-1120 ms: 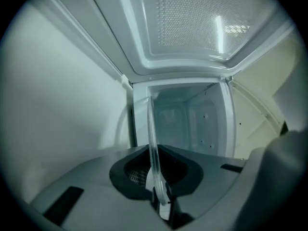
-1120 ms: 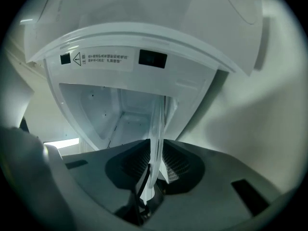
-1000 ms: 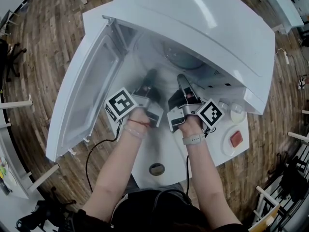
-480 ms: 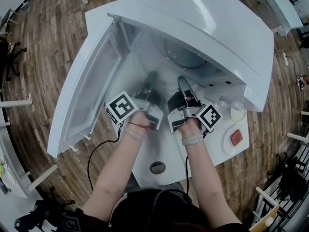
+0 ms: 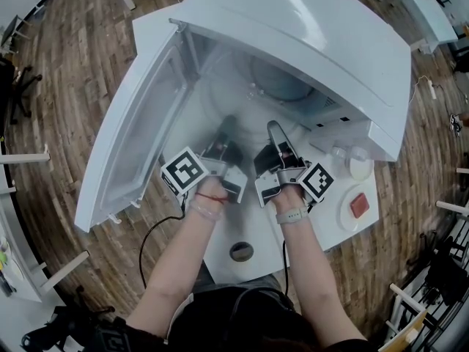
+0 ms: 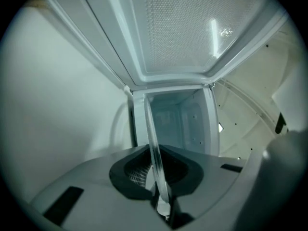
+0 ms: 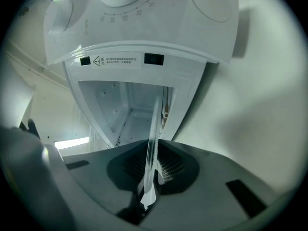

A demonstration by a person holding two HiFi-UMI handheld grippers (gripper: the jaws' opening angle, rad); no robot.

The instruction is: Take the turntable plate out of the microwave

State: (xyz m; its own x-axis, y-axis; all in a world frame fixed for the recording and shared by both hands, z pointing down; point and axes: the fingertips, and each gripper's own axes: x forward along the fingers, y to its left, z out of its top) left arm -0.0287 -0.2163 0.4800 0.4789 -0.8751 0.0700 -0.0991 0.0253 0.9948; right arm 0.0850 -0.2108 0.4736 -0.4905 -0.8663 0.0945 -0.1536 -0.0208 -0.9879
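Note:
The white microwave stands open, its door swung out to the left. The clear glass turntable plate lies in the cavity mouth. My left gripper and right gripper reach in side by side at its near rim. In the left gripper view the plate's rim runs edge-on into the left gripper, which is shut on it. The right gripper view shows the same rim pinched in the right gripper; those jaws have just been closing on the glass.
The microwave sits on a white table with a round hole near the front. A red button and a small white round piece lie at the right. Wooden floor surrounds the table.
Both grippers have drawn back a little toward the person, away from the cavity, with the plate's rim between them. The right jaws have closed on the glass.

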